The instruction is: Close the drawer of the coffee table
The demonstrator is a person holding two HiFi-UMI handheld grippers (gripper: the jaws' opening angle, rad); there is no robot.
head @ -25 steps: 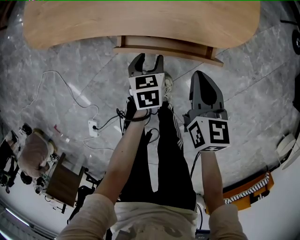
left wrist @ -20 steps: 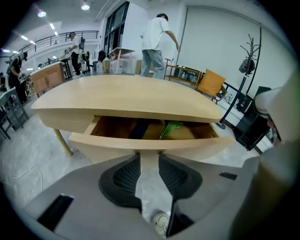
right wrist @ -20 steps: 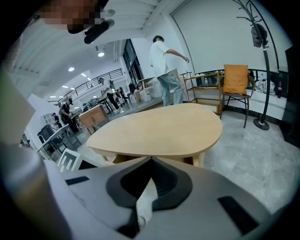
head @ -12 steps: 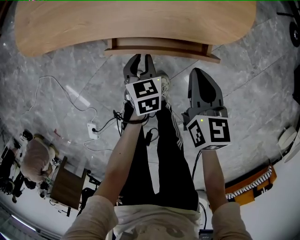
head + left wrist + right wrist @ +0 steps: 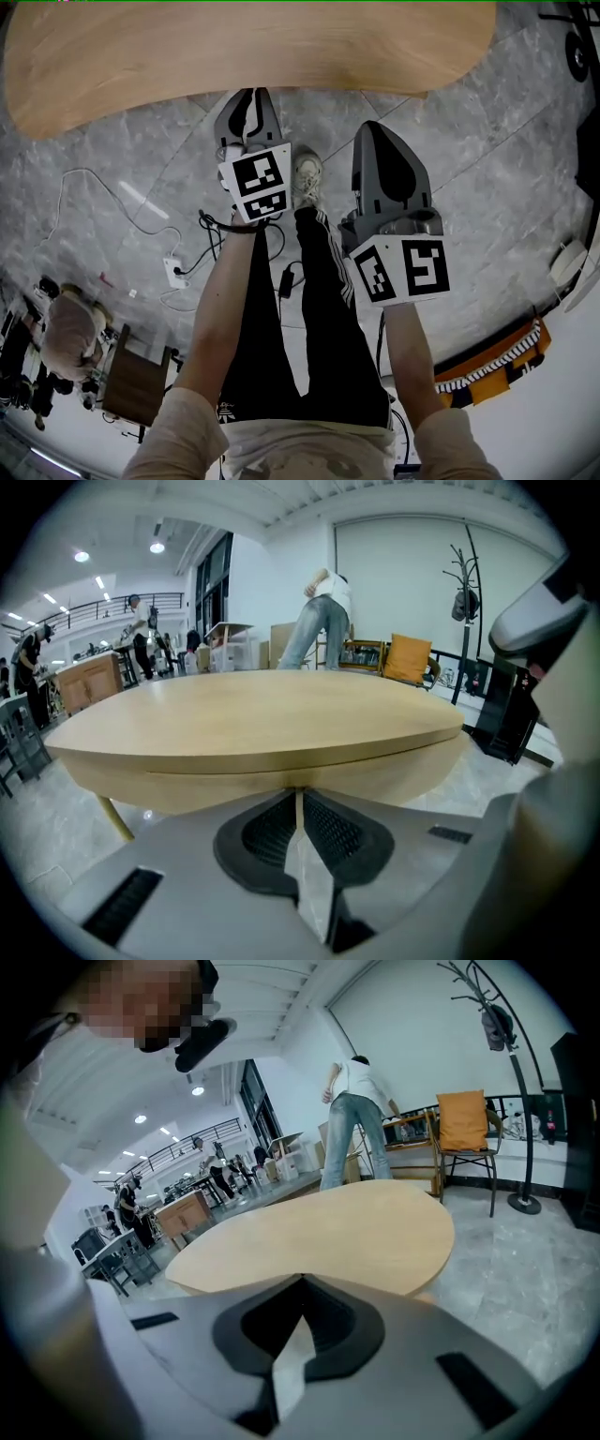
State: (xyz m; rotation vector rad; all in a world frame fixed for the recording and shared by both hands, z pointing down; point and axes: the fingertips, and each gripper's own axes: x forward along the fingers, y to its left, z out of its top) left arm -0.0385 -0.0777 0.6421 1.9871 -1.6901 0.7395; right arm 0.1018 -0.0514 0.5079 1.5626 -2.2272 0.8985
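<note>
Near the coffee table (image 5: pixel 244 47), drawer (image 5: pixel 206 789) flush, left hand-held gripper (image 5: pixel 246 97) has just closed empty; right hand-held gripper (image 5: pixel 377 128) pressed together.

Bright, even light is thrown by ceiling lamps (image 5: pixel 82 555) at the upper left of both gripper views. Edges are bent and darkened by the wide lens (corners go black). The left gripper (image 5: pixel 298 799) is rendered soft; glare is seen on the floor (image 5: pixel 469 141).
</note>
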